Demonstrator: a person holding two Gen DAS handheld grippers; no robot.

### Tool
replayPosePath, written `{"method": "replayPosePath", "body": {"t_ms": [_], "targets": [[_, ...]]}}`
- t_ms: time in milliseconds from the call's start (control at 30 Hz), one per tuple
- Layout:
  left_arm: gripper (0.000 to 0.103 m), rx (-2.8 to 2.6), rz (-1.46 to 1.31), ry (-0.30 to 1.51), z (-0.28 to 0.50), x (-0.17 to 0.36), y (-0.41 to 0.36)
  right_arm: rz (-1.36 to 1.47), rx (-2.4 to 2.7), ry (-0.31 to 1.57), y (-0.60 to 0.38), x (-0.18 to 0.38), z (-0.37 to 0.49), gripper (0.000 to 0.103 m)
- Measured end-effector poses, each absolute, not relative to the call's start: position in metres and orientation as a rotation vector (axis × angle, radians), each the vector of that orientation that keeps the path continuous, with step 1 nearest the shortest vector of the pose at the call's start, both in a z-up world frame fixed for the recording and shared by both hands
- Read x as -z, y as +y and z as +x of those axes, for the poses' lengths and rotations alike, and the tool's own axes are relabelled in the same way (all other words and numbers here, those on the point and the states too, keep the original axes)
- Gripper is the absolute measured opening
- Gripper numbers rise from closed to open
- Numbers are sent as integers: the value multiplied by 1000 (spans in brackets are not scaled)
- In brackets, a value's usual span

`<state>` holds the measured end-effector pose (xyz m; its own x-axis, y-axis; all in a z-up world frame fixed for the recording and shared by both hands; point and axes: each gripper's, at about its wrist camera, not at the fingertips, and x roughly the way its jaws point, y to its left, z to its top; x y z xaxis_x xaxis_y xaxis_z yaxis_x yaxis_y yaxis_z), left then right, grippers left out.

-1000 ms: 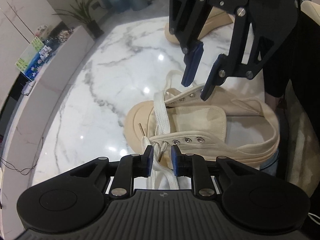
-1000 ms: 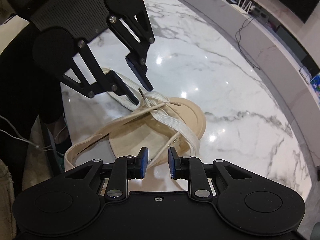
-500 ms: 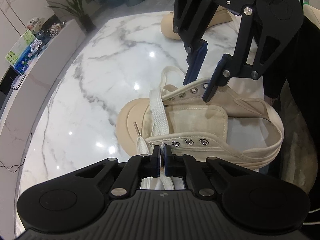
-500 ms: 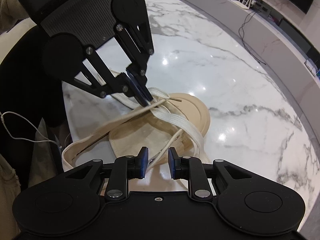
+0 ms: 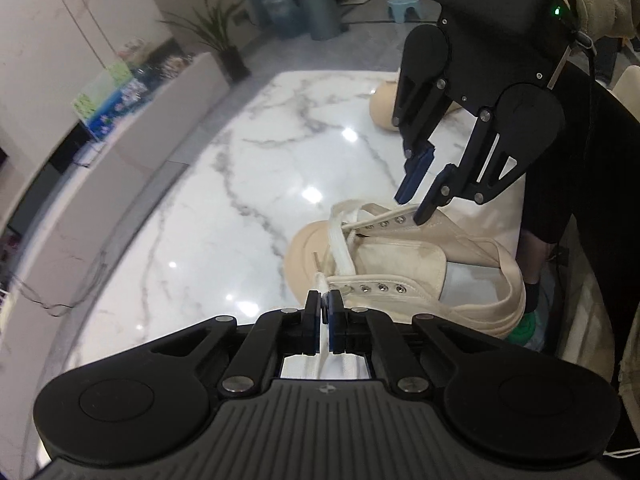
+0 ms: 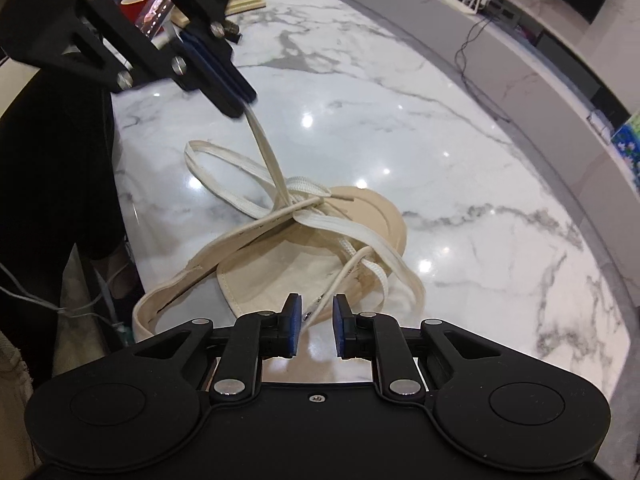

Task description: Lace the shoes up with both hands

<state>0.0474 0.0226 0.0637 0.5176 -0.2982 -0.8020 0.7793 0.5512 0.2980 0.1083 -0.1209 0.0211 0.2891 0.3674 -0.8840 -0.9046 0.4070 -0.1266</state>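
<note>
A cream canvas shoe (image 5: 404, 264) lies on the white marble table (image 5: 224, 208), toe toward the table's middle. It also shows in the right wrist view (image 6: 288, 268). A flat white lace (image 5: 339, 248) crosses its lowest eyelets. My left gripper (image 5: 325, 312) is shut on one end of the lace (image 6: 268, 156) and holds it taut, lifted above the shoe's near eyelet row. My right gripper (image 6: 313, 330) is open and empty, hovering over the far eyelet row (image 5: 386, 223), with the other thin lace end (image 6: 348, 272) lying just ahead of it.
A second cream shoe (image 5: 384, 100) sits farther back on the table. A red cup (image 6: 138, 0) and small items stand near the table's far end. A grey counter with boxes (image 5: 116, 96) and cables runs beside the table. A person's dark clothing (image 5: 580, 184) fills the shoe's heel side.
My left gripper closed on the lace end and has pulled it up and away from the shoe, drawing it taut. My right gripper stayed open and rose a little.
</note>
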Motion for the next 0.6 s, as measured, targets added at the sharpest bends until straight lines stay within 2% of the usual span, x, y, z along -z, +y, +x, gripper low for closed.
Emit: {"method": "replayPosePath", "body": {"t_ms": [333,600], "targets": [[2,583,776,701,-1,-120,39,-750,-876,860,-126,-46,76,15],[2,465,783,679,-30,-161,65,-659,-844,912,-125,-44,85,15]]}}
